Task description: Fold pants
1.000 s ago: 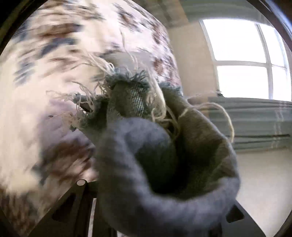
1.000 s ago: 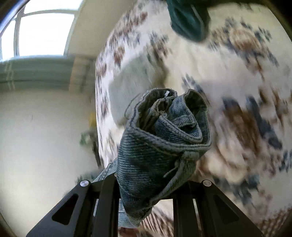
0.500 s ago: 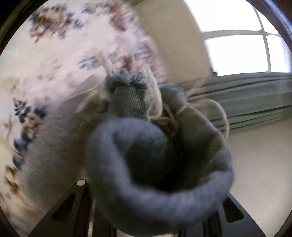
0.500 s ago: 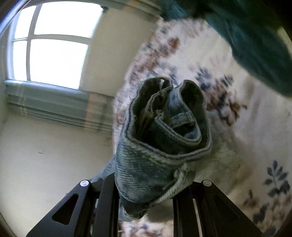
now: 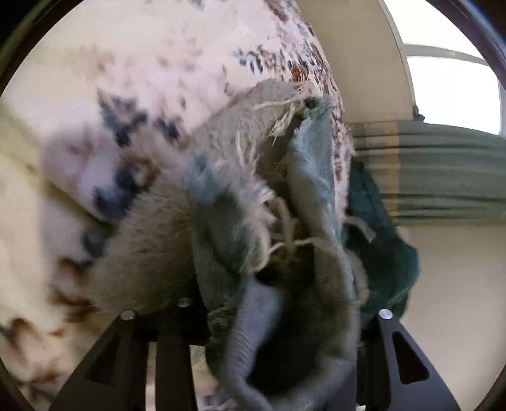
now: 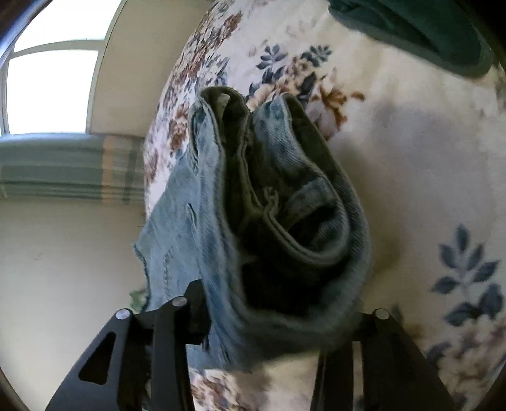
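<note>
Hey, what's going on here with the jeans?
A person is folding a pair of jeans over a floral bedspread. The left gripper is clamped on the frayed hem end, and the right gripper is clamped on a bunched denim fold. A dark green garment lies farther along the bedspread.

L gripper: black two-finger tool, both black plastic fingers spread wide w/ a bunched frayed leg end of the faded blue denim pants filling the gap between them; whether they pinch it can't be told. R gripper: same black build, fingers also spread wide, rolled waistband of the pants wedged in the gap, fabric bulging fwd over both fingers.
</note>
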A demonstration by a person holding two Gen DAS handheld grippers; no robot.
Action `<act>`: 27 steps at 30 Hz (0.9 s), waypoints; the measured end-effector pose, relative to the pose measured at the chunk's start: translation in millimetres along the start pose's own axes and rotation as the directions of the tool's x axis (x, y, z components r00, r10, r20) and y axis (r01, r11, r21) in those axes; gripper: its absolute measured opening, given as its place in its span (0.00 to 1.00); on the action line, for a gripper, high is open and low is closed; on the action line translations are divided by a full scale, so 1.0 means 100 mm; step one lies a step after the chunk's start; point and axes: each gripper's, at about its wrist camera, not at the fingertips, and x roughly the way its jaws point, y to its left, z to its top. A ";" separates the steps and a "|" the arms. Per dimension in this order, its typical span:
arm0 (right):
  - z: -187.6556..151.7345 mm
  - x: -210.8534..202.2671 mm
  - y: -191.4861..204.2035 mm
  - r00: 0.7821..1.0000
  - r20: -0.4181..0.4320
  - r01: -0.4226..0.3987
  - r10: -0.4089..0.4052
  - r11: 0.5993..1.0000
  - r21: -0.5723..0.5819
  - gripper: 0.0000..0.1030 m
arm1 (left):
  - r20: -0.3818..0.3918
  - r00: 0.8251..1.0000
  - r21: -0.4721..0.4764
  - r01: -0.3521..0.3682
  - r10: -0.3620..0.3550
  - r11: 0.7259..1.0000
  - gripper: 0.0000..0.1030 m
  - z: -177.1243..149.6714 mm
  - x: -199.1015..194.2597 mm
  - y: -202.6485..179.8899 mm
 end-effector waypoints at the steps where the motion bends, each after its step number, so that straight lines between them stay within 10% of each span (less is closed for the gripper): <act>1: -0.02 -0.09 0.03 0.999 0.011 0.038 -0.038 0.999 -0.029 0.58 | 0.015 0.999 0.026 -0.038 0.037 0.999 0.55 -0.02 -0.08 -0.05; 3: -0.04 -0.22 0.15 0.994 0.022 0.104 -0.103 0.991 -0.085 0.65 | 0.072 0.987 0.094 -0.147 0.141 0.985 0.96 0.00 -0.25 -0.22; 13: -0.74 -0.95 1.00 0.843 0.266 0.538 -0.468 0.732 -0.418 1.00 | 0.292 0.830 0.399 -0.557 0.475 0.728 0.97 -0.61 -0.97 -0.75; 20: -1.24 -1.64 1.43 0.781 0.357 0.625 -0.513 0.658 -0.421 1.00 | 0.371 0.778 0.493 -0.627 0.507 0.603 0.96 -1.01 -1.20 -1.22; 27: -1.85 -2.64 1.92 0.754 0.447 0.654 -0.482 0.614 -0.442 1.00 | 0.434 0.784 0.547 -0.621 0.444 0.561 0.96 -1.68 -1.93 -1.78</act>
